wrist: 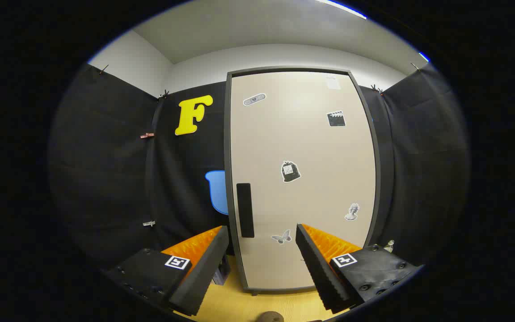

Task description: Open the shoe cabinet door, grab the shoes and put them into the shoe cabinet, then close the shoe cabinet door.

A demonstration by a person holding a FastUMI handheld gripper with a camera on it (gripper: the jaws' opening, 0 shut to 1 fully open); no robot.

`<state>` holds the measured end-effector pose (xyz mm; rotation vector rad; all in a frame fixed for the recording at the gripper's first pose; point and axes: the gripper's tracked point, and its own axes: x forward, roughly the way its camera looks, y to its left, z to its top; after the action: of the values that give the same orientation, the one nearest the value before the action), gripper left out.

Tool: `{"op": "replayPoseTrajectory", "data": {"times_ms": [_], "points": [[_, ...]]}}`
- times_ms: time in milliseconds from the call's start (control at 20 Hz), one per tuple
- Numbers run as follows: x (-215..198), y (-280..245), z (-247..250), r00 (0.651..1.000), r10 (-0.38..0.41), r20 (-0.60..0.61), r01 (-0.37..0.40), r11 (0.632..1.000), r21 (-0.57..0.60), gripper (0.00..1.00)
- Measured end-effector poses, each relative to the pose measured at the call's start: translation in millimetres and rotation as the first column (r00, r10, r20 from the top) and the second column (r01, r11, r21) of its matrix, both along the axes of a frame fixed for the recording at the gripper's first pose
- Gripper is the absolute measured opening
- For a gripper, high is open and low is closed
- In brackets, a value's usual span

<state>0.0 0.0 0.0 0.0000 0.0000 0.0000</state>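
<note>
The gripper point(262, 250) is spread wide, its two fingers apart with nothing between them, pointing toward the tall beige shoe cabinet door with a dark grey frame point(302, 179), which stands shut and upright straight ahead on the light yellow wooden floor point(235, 304). A narrow black vertical rectangular handle point(245, 210) sits near the door's left edge, in its lower half, just above and beyond the tip of the left finger point(204, 268); the right finger point(324, 268) lies in front of the door's lower right part without touching it. Several stickers are spread over the door face: a pale oblong sticker point(254, 99) near the top left, a black clapperboard sticker point(336, 118) near the top right, a faint white paper label point(333, 82) above it, a black sack-shaped sticker point(290, 171) in the middle, a grey bust sticker point(352, 211) toward the lower right, and a grey butterfly sticker point(281, 237) low down between the fingertips. Any writing on these stickers is too small to read. Each finger mount carries a small square black-and-white marker tag point(177, 262). At the nearest edge of the floor, between the fingers, a small rounded brown object point(270, 316) peeks in; what it is cannot be told. Black cloth point(105, 179) hangs on both sides of the cabinet.
</note>
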Motion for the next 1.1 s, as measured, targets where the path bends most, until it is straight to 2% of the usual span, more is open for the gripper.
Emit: {"op": "replayPoseTrajectory", "data": {"times_ms": [800,1100], "points": [[23,10,-12,0.999,0.004,-0.034,-0.005,1.000,-0.003,0.99],[53,22,-16,0.999,-0.003,-0.038,0.003,1.000,-0.006,0.99]]}}
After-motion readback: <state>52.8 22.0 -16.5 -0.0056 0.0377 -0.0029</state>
